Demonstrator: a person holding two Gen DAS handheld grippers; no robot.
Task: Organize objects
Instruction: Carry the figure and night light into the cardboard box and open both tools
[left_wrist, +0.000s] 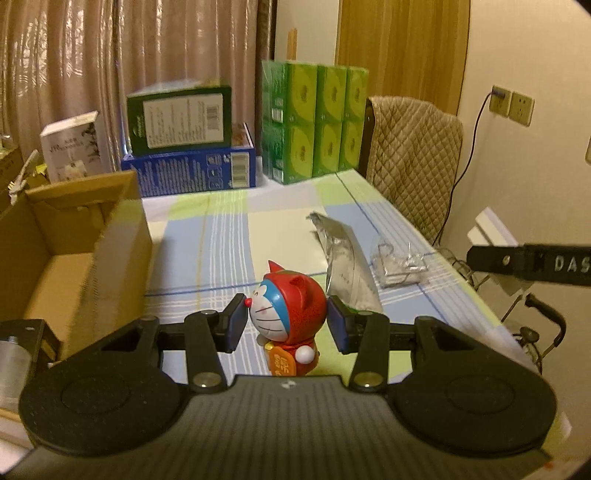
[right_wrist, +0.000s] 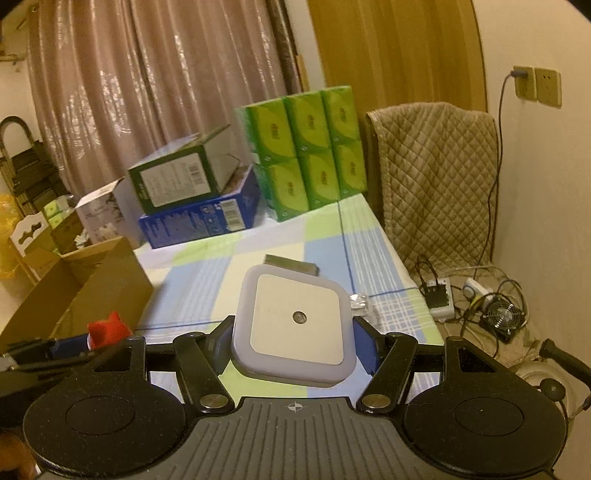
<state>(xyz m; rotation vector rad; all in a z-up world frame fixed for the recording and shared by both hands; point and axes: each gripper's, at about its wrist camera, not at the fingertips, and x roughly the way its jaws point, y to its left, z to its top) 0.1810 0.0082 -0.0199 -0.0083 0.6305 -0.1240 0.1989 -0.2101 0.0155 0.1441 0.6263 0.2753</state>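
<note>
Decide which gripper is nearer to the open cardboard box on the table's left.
Left. The left gripper, holding the red cat figurine, is right beside the cardboard box. The right gripper, holding the square white night light, is further right, beyond the left one.

We're holding both grippers tilted downward: left gripper is clamping a small toy, right gripper is pinching a square light.

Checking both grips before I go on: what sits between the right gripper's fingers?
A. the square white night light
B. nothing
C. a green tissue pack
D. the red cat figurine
A: in the right wrist view the right gripper has its pads against both sides of the square white night light.
</note>
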